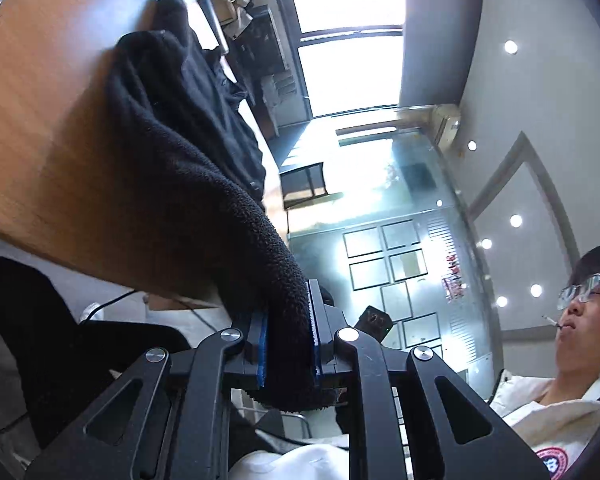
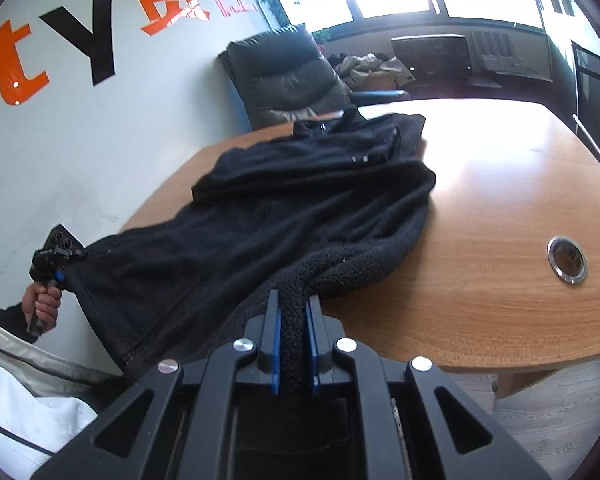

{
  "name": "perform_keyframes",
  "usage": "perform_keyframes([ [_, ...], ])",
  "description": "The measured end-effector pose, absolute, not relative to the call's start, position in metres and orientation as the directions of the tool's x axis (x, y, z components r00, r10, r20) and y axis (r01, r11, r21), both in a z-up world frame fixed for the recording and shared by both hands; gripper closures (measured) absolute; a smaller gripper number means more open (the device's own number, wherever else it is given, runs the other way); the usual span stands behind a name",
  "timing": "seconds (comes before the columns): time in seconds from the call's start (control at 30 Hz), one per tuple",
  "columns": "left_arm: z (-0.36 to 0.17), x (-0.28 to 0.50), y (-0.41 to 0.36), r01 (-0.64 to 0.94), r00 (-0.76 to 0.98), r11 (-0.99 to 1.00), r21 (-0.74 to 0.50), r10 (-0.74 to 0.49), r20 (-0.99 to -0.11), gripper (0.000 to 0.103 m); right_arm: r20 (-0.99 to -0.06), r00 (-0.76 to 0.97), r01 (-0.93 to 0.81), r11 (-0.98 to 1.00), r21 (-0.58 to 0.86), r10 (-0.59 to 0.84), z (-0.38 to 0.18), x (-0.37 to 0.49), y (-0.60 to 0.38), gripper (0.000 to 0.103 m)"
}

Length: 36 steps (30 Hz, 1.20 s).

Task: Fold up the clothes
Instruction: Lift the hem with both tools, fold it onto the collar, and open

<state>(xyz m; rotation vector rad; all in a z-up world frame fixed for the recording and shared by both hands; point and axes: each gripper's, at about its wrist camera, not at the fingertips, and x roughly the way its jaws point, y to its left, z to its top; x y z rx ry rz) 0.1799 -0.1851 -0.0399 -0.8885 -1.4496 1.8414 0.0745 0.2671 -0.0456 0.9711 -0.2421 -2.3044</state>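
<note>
On the wooden table (image 2: 480, 248) lies the black jacket (image 2: 300, 200), its near end hanging past the table's edge. Only the right view shows a hand (image 2: 44, 304) holding the left gripper (image 1: 288, 344) beside that edge. Both the left and the right gripper (image 2: 294, 340) pinch the jacket's fuzzy hem. Right of the jacket, the table is bare.

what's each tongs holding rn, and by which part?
Both tongs grip the black fleece jacket at its bottom hem. The right tongs pinch one fleecy end of it, the left tongs the other. The collar end lies on the wooden table.
</note>
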Motion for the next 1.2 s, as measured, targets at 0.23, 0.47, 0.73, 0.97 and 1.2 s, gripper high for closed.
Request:
perform_keyframes([
  [0.23, 0.013, 0.105, -0.184, -0.182, -0.648, -0.112, -0.977, 0.761, 0.034, 0.089, -0.429, -0.557, 0.573, -0.703, 0.420, -0.711, 0.022, 0.029, 0.241, 0.093],
  [0.47, 0.034, -0.020, -0.207, -0.215, -0.721, -0.113, -0.970, 0.688, 0.080, 0.089, -0.326, -0.569, 0.586, -0.650, 0.484, -0.755, 0.068, -0.089, 0.228, 0.093],
  [0.73, -0.029, -0.160, -0.277, -0.107, -0.788, -0.171, -0.979, 0.615, -0.022, 0.089, -0.368, -0.612, 0.452, -0.691, 0.564, -0.700, 0.036, -0.267, 0.240, 0.093],
  [0.97, -0.130, -0.251, -0.293, 0.102, -0.764, -0.230, -0.968, 0.605, -0.224, 0.088, -0.513, -0.582, 0.282, -0.748, 0.600, -0.631, -0.060, -0.373, 0.243, 0.092],
  [1.2, -0.120, -0.280, -0.306, 0.100, -0.755, -0.241, -0.965, 0.613, -0.231, 0.059, -0.533, -0.554, 0.150, -0.707, 0.691, -0.639, -0.108, -0.423, 0.258, 0.076],
])
